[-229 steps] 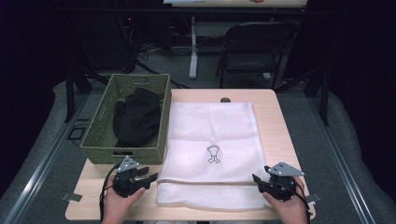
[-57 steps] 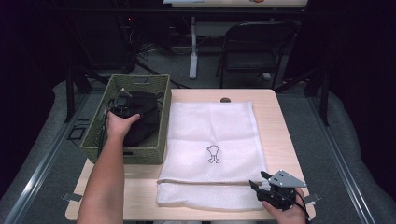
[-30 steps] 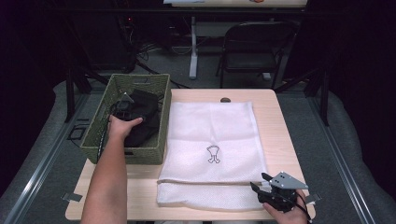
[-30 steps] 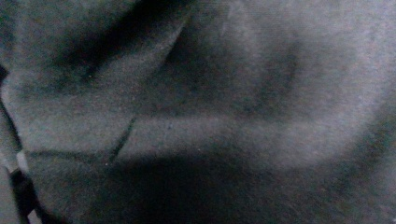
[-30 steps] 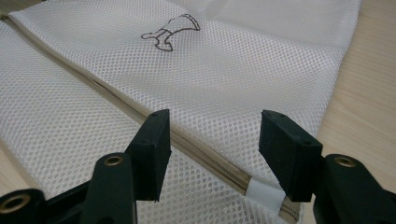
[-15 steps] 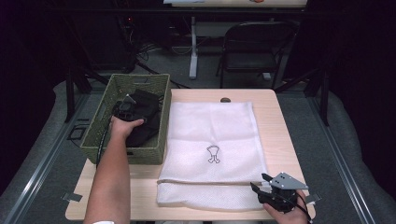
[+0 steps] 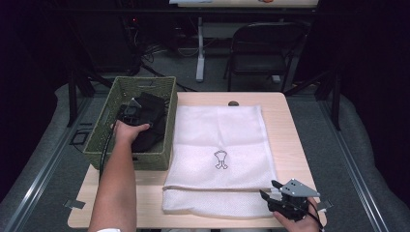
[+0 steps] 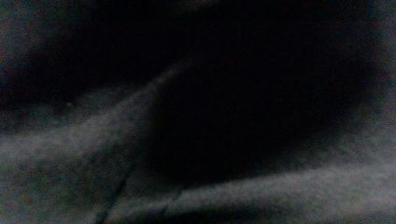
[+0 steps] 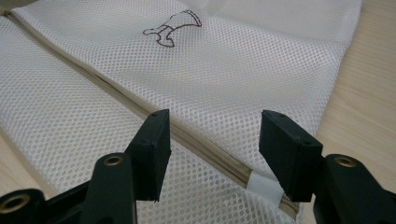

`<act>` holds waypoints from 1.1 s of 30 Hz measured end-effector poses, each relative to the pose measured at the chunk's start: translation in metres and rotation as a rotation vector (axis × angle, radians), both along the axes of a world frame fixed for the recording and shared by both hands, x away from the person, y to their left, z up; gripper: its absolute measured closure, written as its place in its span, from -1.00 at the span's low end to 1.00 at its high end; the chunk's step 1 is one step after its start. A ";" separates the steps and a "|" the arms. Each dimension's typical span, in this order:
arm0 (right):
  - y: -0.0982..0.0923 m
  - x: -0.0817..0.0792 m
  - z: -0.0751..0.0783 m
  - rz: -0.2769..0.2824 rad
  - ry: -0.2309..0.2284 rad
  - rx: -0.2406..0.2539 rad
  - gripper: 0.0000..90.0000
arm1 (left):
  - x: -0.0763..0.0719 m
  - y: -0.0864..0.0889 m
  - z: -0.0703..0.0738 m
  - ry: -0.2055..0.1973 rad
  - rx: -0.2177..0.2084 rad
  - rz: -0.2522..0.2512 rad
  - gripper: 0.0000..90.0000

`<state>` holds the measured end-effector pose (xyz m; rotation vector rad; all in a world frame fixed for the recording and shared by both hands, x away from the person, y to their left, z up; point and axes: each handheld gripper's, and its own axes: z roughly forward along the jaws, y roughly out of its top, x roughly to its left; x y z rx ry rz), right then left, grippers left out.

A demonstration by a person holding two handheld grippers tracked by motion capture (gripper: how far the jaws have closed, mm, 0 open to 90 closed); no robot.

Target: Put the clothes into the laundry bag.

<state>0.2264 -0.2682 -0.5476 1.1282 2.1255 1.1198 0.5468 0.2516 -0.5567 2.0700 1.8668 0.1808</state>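
Observation:
A white mesh laundry bag (image 7: 217, 140) lies flat on the wooden table, a small printed mark (image 7: 221, 160) near its middle. My right gripper (image 7: 268, 189) stands open at the bag's near right corner. In the right gripper view its jaws straddle the zipper line (image 9: 116, 91) of the mesh bag (image 9: 243, 60), near the zipper's white end tab (image 9: 261, 185). My left gripper (image 7: 130, 112) is down in the green woven basket (image 7: 96, 145), pressed against the black garment (image 7: 154, 121). The left gripper view has dark cloth (image 8: 93, 140) right against the lens, and the jaws are hidden.
The basket stands at the table's left side, touching the bag's left edge. A small dark round fitting (image 7: 233, 103) sits at the far table edge. A folding chair (image 7: 263, 48) and cables stand on the floor beyond. Bare tabletop (image 7: 290, 130) lies right of the bag.
My left arm has gone from the table's near edge into the basket and, over the last second, sunk onto the black garment. My right gripper has stayed at the bag's near right corner.

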 end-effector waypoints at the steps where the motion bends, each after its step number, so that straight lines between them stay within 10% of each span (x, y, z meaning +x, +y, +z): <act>1: 0.000 0.000 0.000 0.000 -0.001 0.001 -0.04 | 0.000 0.000 0.000 0.001 0.001 0.002 -0.98; 13: 0.001 0.001 0.000 0.004 0.008 -0.004 -0.04 | -0.003 -0.005 0.006 -0.007 0.051 -0.018 -0.69; 17: 0.001 0.001 0.000 0.003 0.010 -0.001 -0.04 | -0.003 -0.010 0.010 0.000 0.014 -0.042 -0.23; 33: 0.002 0.002 -0.001 0.015 0.012 -0.005 -0.04 | -0.007 -0.010 0.015 -0.021 0.016 -0.072 0.39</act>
